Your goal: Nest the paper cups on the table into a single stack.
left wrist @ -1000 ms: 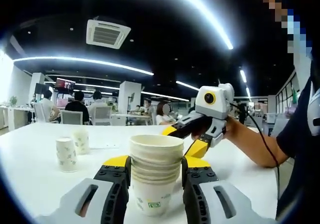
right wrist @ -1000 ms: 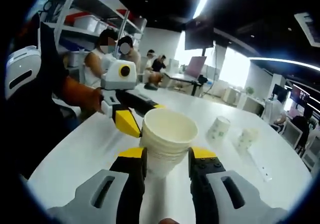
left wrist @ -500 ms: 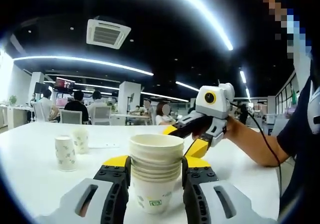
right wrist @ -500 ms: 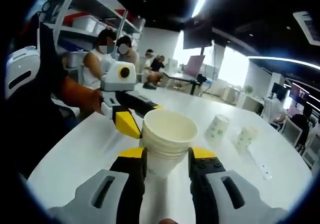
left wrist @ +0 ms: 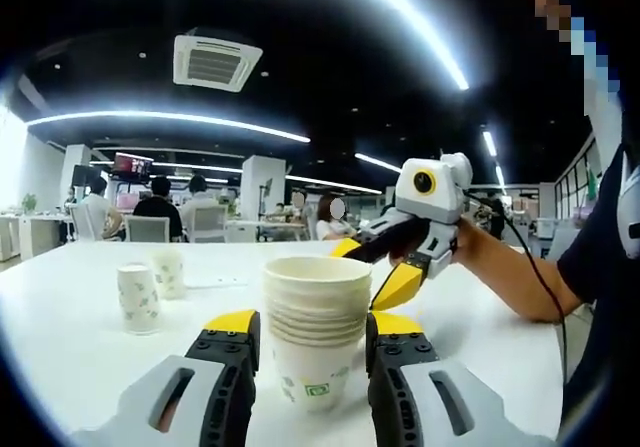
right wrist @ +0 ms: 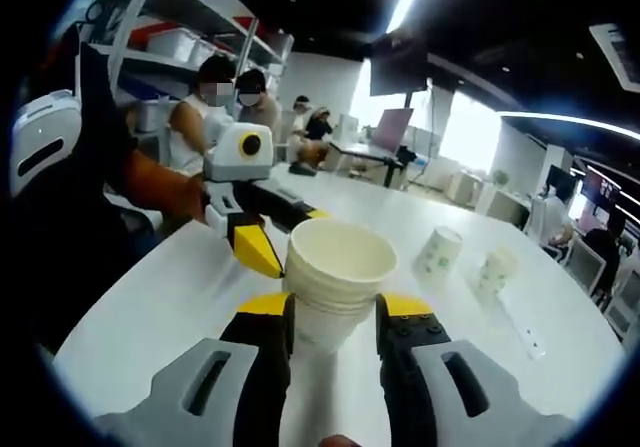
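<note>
Stack of nested paper cups stands on the bench between both grippers; two single cups wait farther off.

In the right gripper view the right gripper [right wrist: 334, 332] pinches the cup stack [right wrist: 335, 282] on both flanks, while the left gripper [right wrist: 262, 235] sits spread just beside it. In the left gripper view the left gripper [left wrist: 305, 352] brackets the cup stack [left wrist: 316, 342] with a visible gap at each side, jaws spread, and the right gripper [left wrist: 385, 267] shows behind the stack. The step in hand looks like steadying the stack after a cup went in. Next, one gripper must let go, reach toward the far edge of the bench [left wrist: 70, 342] for a loose cup [left wrist: 138, 298], and carry it back upright over the stack's mouth. The left gripper view shows the stack's ribbed rims and printed base; the right gripper view shows its open mouth and the person's sleeve.
</note>
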A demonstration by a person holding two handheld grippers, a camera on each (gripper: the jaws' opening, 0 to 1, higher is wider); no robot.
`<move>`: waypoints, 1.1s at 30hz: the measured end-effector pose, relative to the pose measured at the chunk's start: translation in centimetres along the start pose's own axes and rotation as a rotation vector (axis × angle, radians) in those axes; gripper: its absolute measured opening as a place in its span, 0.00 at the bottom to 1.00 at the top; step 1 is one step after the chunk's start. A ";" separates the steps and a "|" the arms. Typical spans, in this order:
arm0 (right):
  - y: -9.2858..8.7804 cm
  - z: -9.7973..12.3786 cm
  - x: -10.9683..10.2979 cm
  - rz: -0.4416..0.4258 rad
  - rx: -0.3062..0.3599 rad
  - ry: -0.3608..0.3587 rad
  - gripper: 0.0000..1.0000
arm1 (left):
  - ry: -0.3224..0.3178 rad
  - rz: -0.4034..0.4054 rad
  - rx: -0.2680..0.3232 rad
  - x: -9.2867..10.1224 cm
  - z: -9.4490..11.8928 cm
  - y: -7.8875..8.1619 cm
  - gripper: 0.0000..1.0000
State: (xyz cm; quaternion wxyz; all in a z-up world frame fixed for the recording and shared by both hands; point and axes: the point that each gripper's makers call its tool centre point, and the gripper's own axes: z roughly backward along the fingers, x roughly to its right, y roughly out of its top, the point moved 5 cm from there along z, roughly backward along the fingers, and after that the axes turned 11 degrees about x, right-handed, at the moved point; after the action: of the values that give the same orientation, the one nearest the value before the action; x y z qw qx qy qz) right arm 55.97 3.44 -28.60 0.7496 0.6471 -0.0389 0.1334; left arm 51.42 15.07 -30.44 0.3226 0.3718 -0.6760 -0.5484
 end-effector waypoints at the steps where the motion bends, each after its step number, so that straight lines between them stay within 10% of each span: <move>1: 0.0 0.0 0.0 0.000 0.000 0.001 0.35 | -0.002 -0.002 -0.002 0.1 0.0 0.0 0.45; 33: -1.7 -0.6 0.9 -0.026 -0.059 0.013 0.36 | -0.012 -0.015 -0.046 0.5 0.0 -1.0 0.43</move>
State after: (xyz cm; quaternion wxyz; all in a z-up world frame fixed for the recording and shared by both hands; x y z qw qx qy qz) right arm 57.19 3.93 -30.16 0.7703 0.6244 -0.0294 0.1265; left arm 51.33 14.51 -31.42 0.3226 0.3661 -0.6624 -0.5684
